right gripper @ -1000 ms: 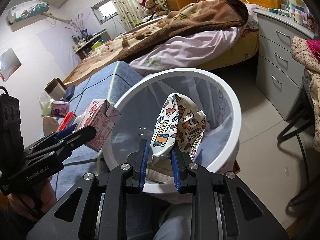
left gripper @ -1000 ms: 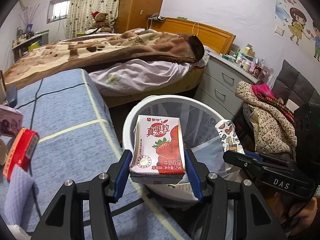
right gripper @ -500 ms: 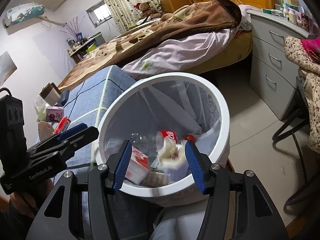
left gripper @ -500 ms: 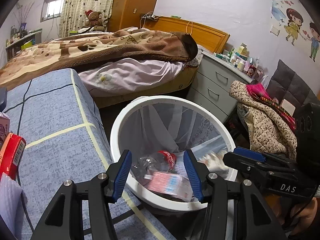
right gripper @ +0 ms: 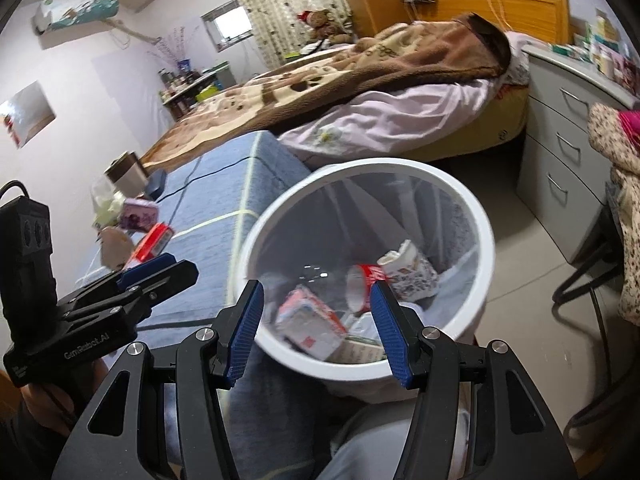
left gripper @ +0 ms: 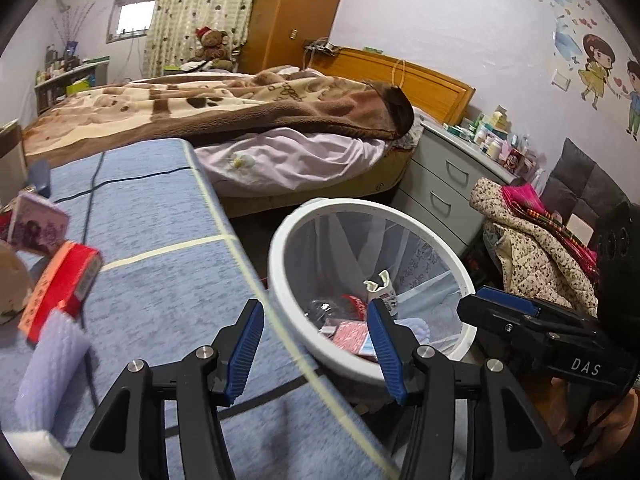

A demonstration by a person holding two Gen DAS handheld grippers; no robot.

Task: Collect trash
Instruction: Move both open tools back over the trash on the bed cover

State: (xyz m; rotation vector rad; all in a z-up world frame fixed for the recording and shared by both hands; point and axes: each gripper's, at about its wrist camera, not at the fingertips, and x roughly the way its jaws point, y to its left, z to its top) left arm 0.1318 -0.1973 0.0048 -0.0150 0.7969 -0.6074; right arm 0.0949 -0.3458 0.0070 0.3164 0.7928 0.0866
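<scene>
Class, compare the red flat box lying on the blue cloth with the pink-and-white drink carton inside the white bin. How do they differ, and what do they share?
The red flat box lies on the blue cloth, not yet collected; the pink-and-white drink carton is already in the white bin. The box is solid red-orange and slim; the carton is paler and blockier. The box lies alone; the carton rests among other trash. Both are small cardboard packages.

You've got a white bin [right gripper: 478,216] with clear liner, red-and-white milk carton [right gripper: 310,322] and cartoon-print paper cup [right gripper: 412,270] inside; blue surface [left gripper: 160,276] with pale yellow stripes, red box [left gripper: 64,284], brown bear-print blanket [left gripper: 240,108], black grippers with blue pads
</scene>
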